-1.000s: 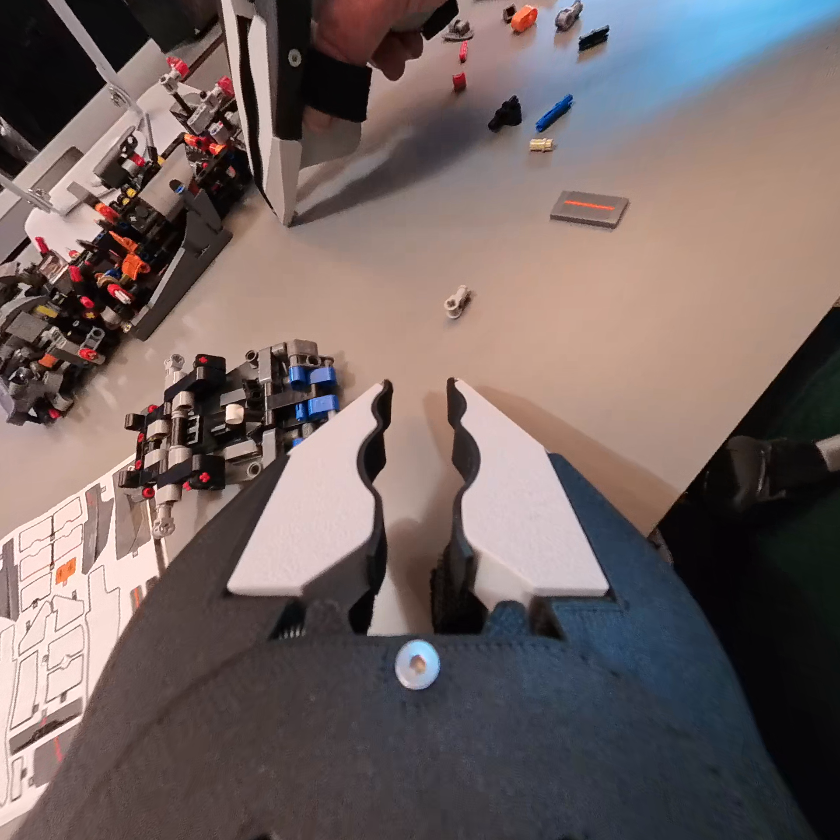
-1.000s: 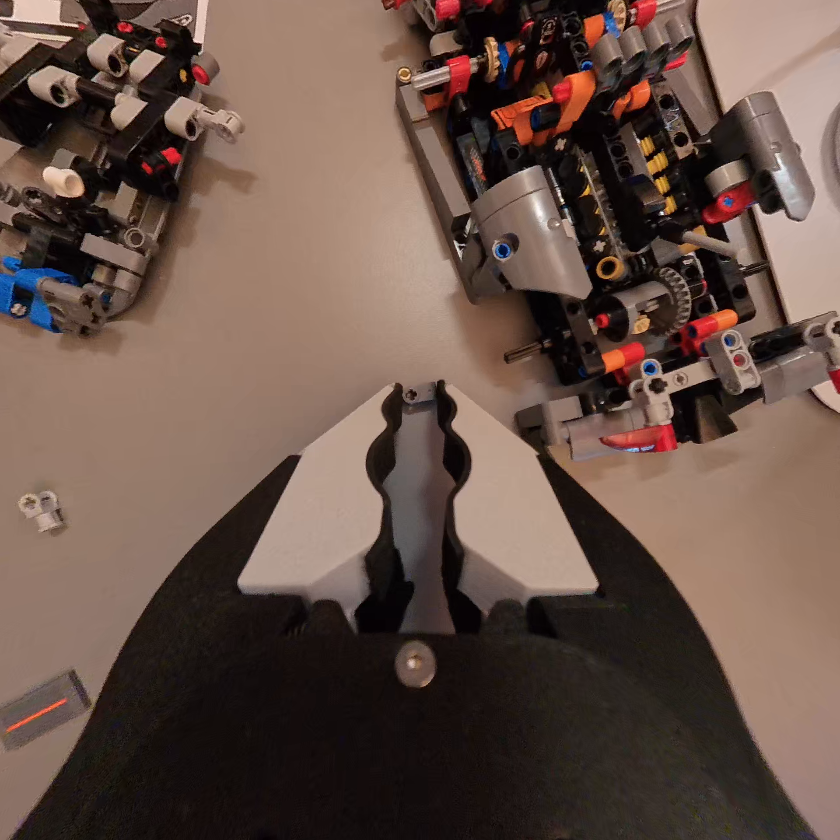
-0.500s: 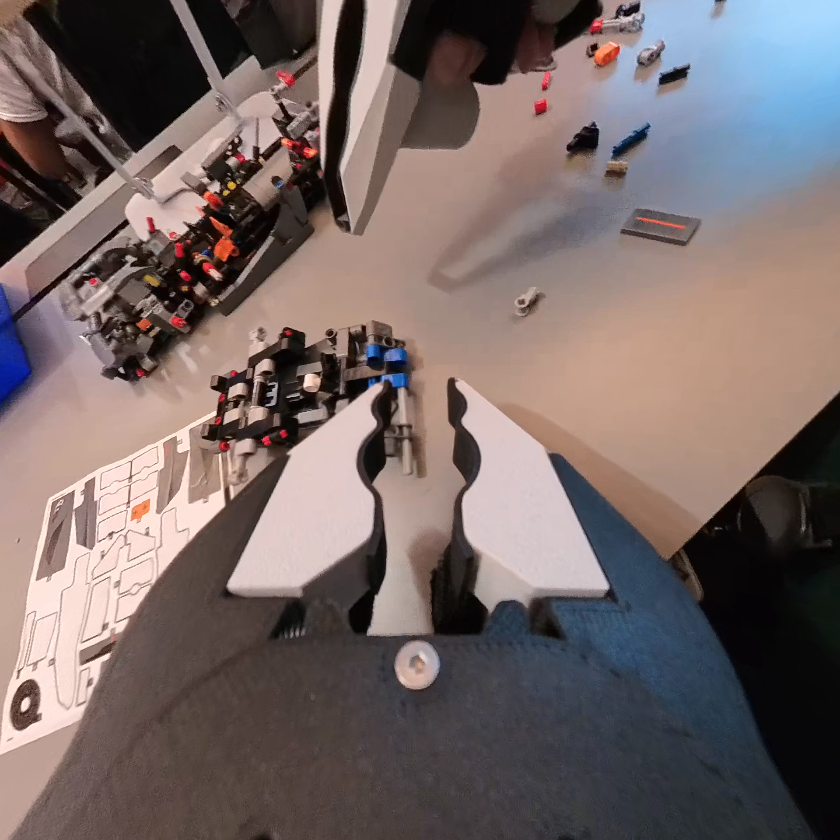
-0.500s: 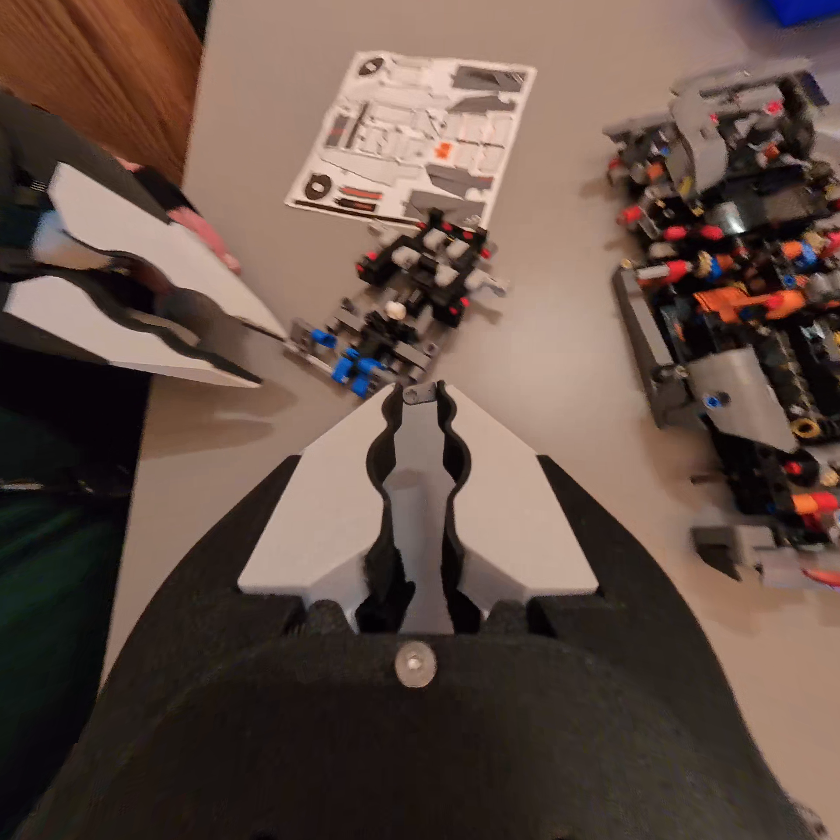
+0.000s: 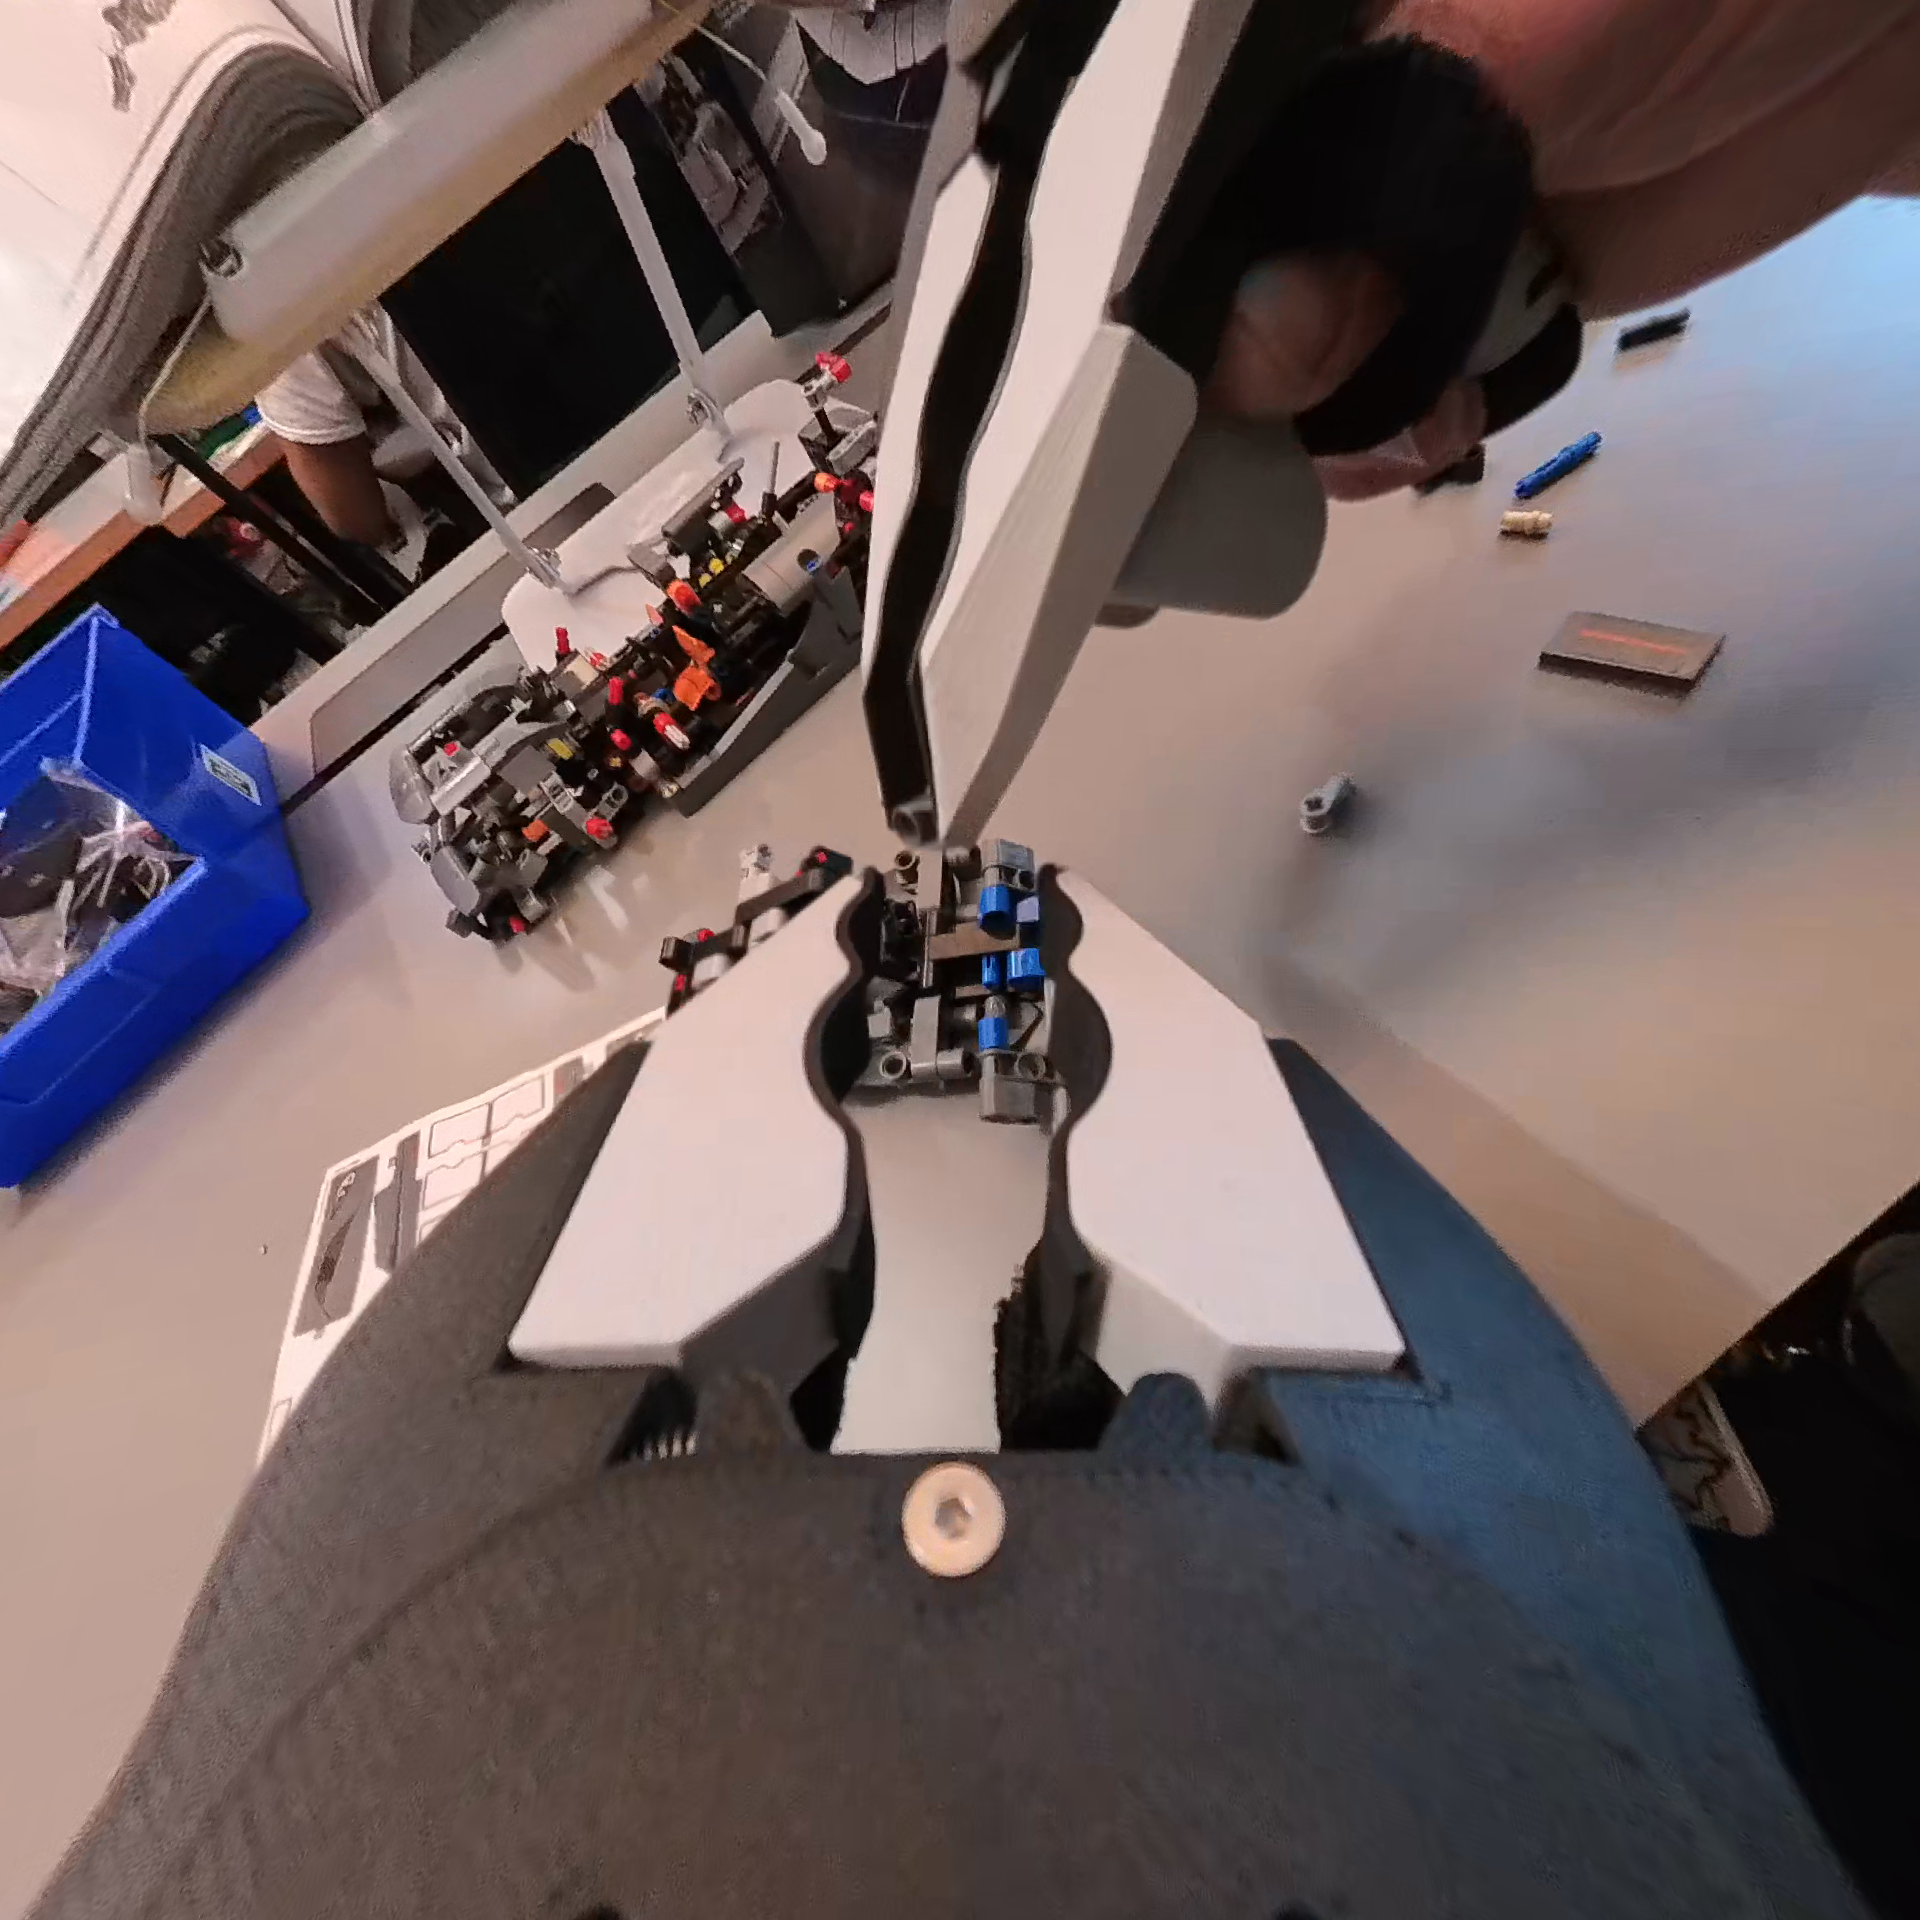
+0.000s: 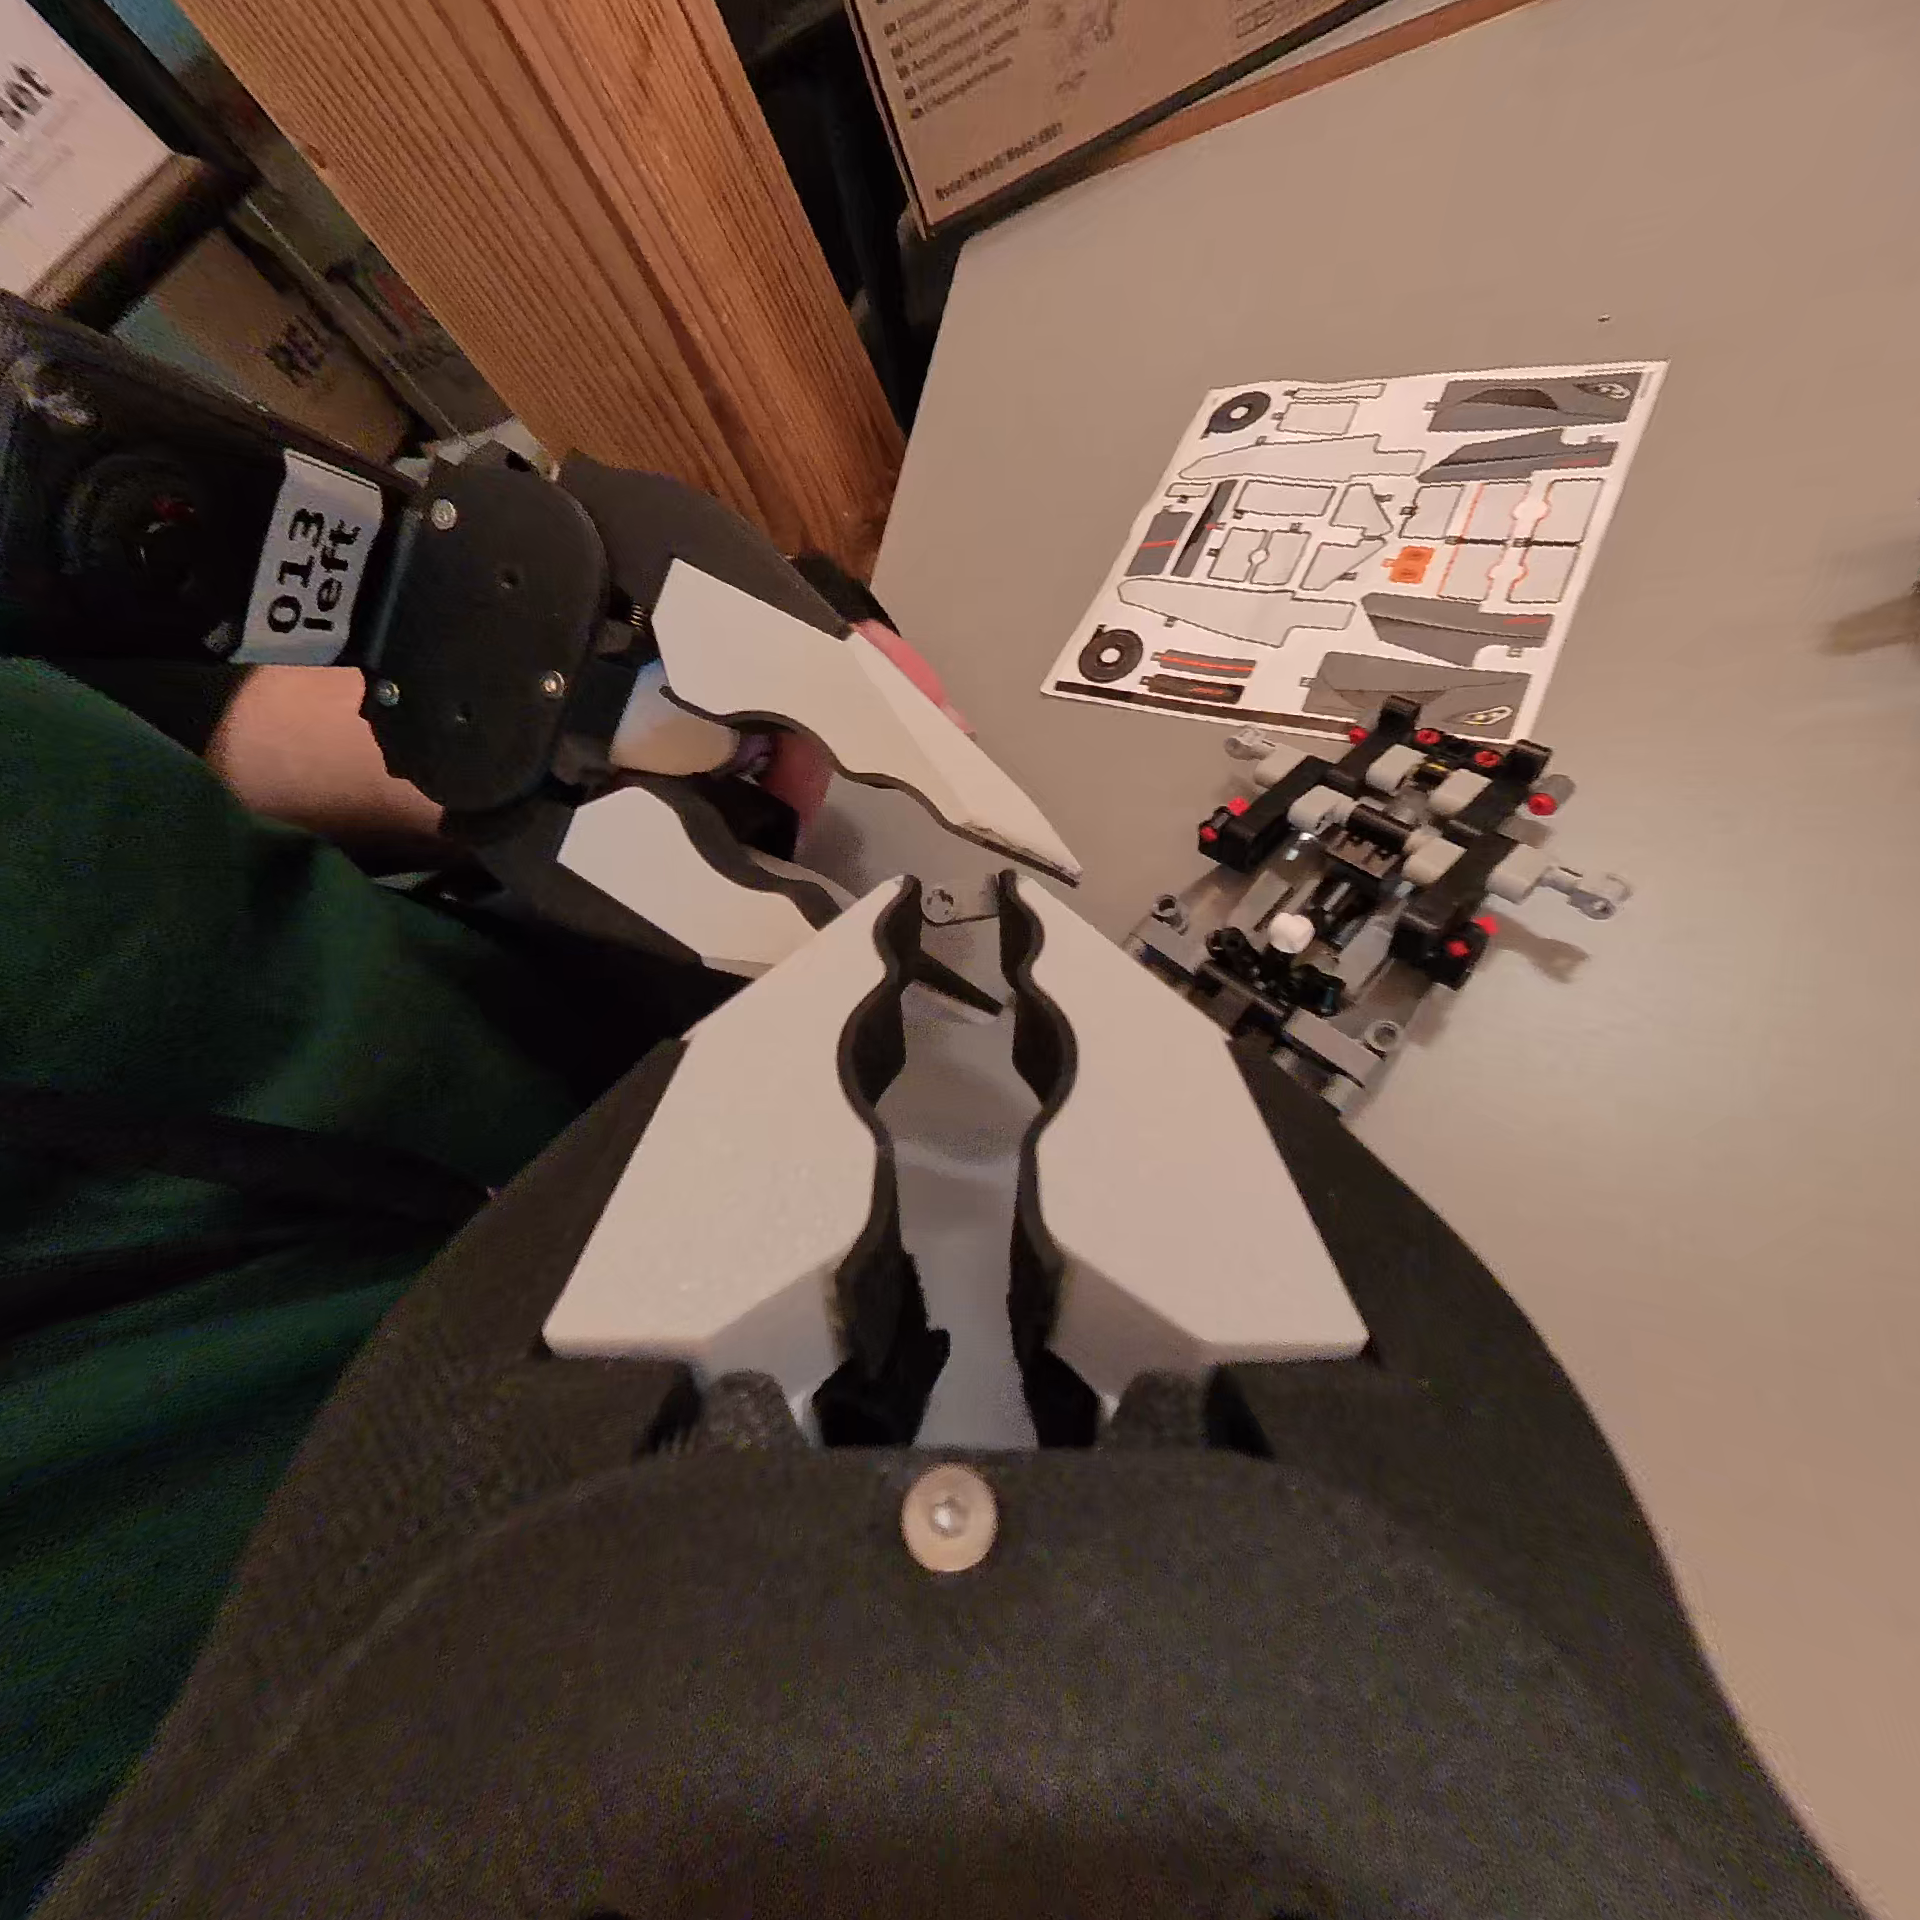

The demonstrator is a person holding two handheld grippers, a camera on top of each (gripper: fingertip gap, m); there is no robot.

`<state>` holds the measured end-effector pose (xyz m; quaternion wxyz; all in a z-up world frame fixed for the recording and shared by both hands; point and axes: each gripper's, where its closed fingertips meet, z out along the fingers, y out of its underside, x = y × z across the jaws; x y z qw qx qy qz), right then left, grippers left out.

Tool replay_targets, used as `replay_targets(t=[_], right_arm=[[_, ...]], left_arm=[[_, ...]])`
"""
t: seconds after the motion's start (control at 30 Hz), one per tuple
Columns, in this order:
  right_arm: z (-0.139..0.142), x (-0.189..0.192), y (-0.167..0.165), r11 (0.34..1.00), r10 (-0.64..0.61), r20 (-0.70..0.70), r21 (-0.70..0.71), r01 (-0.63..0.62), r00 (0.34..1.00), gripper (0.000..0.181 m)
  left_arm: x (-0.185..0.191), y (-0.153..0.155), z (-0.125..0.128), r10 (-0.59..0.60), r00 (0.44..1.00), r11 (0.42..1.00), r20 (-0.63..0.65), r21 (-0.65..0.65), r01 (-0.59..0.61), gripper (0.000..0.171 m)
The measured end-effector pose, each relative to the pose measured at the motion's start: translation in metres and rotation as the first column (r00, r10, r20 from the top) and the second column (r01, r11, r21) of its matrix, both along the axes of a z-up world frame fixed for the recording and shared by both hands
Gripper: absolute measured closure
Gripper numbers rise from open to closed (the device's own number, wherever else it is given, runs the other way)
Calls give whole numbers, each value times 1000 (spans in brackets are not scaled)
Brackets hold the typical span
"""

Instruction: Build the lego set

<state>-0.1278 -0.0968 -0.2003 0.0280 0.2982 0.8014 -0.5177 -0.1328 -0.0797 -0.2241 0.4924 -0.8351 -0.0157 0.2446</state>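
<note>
- The table is grey. The left wrist view shows its far side; the right wrist view shows the near corner, with wooden slats and a cardboard box behind.
- The big model, dense with orange and red bits, and a blue bin appear in the left wrist view only. Half a second ago the right wrist view caught that model; now it is out of frame.
- The sticker sheet lies whole in the right wrist view. In the left it is mostly hidden under the gripper body.
- The small chassis sits on the table just beside the sheet. The left gripper is released, jaws spread, straddling the blue-pinned end without clear contact. It has moved forward since a second ago, when the chassis lay off to its left.
- In the right wrist view the chassis's blue end is hidden behind the fingers.
- The right gripper is clenched on a small grey piece at its tips. From the left it comes down steeply, tips just above the chassis; touching or not is unclear. It was over the big model a second ago.
- Loose parts lie far right: a dark tile, a grey connector, a blue pin.
</note>
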Motion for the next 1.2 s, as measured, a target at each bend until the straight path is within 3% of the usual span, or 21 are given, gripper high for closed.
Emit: replay_targets(t=[0.5,1.2], right_arm=[[4,2,-4,994,11,51,-110,-6,999,168],[8,-3,13,977,-45,54,-205,55,998,169]], left_arm=[[-6,7,10,-8,999,1000,-53,10,8,158],[-12,22,12,-16,998,1000,-66,-7,16,160]])
